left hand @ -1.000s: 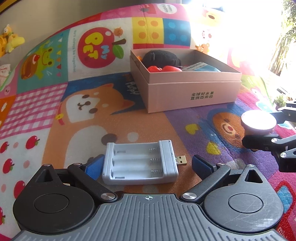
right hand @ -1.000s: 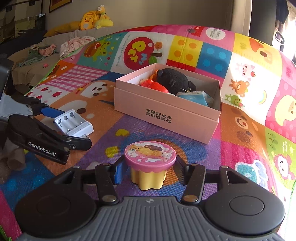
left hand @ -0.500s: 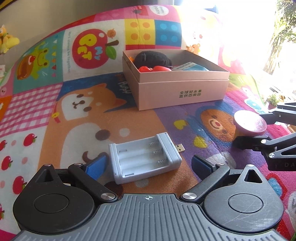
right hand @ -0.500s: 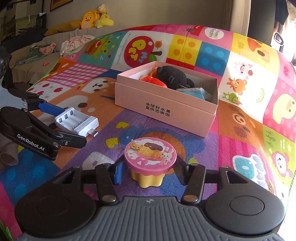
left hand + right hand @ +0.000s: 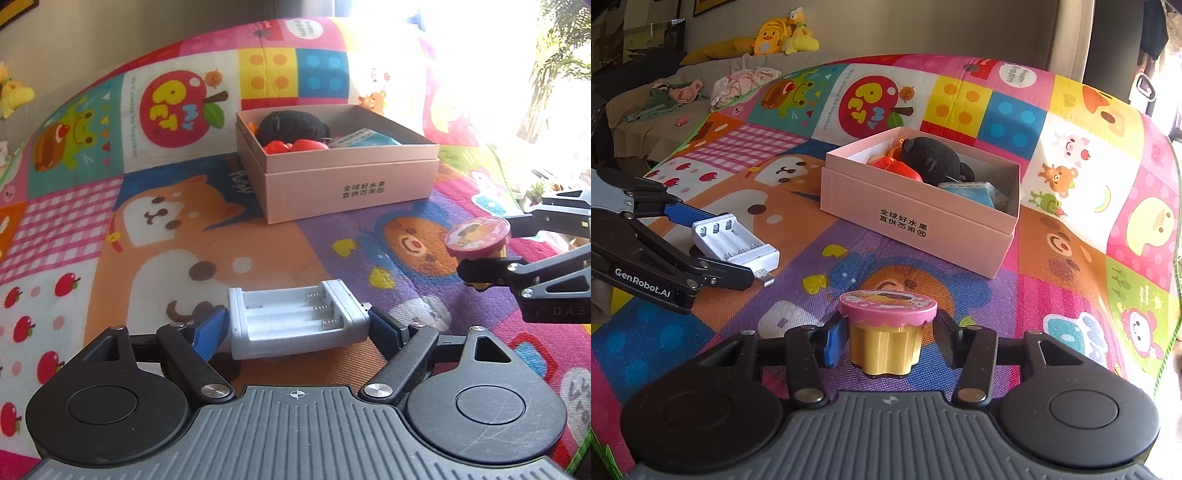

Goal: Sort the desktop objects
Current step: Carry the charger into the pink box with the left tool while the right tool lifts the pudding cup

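So the white plastic battery charger with the three empty slots (image 5: 295,325) is lying on the colourful cartoon play mat (image 5: 155,266), right between the fingers of the left gripper (image 5: 297,328). Its long axis runs straight across from one blue pad to the other, USB plug end toward the right-hand pad. The jaws have just been closing in on it and both pads look like they're touching the short ends now, so I'd call it clamped lengthwise. From the right wrist view it looks tipped up a bit at the plug end, hard to say if it's fully off the mat.

Over on the other side, the right gripper (image 5: 888,339) is squeezed on the little yellow ribbed cup with the pink printed lid (image 5: 886,332), pads on the body just under the lid.

The open pink cardboard box (image 5: 347,192) sits further up the mat, ahead of both grippers and well apart from them, already holding a black plush toy (image 5: 291,125) plus some red and blue stuff. Left hand looks a bit nearer to it.
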`<act>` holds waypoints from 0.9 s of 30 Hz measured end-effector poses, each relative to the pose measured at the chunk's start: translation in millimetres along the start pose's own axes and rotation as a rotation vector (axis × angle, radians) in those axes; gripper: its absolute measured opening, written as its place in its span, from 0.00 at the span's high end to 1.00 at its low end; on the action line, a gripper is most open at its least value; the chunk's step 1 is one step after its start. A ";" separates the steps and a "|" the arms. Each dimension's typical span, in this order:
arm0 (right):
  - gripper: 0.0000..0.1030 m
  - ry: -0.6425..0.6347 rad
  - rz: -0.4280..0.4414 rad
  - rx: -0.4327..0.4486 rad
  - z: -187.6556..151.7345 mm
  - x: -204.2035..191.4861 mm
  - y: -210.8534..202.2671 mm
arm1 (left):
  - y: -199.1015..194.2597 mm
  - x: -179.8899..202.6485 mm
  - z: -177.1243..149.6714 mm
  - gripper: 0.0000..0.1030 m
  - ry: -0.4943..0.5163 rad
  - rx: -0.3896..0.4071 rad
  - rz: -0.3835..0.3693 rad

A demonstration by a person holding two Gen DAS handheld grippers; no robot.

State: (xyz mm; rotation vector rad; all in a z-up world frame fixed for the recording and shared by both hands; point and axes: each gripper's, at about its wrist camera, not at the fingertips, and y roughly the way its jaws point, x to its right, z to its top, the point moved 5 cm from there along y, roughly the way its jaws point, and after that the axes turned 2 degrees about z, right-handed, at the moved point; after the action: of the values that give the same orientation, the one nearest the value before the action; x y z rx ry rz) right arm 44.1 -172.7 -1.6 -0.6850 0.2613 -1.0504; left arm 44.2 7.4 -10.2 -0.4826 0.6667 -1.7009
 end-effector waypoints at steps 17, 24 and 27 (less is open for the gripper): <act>0.52 -0.004 -0.030 0.103 16.1 11.0 -50.1 | -44.8 32.5 16.3 0.17 0.090 0.114 -0.040; 0.52 0.009 -0.046 0.146 23.5 20.4 -62.5 | -50.1 37.1 22.5 0.17 0.102 0.139 -0.044; 0.52 0.020 -0.065 0.163 28.6 28.1 -65.2 | -46.4 39.3 33.3 0.17 0.107 0.165 -0.041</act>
State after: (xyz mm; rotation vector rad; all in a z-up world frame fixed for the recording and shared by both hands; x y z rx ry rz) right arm 26.2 -206.3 64.8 -0.5396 0.1690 -1.1275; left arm 22.3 -29.7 44.1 -0.2928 0.5904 -1.8129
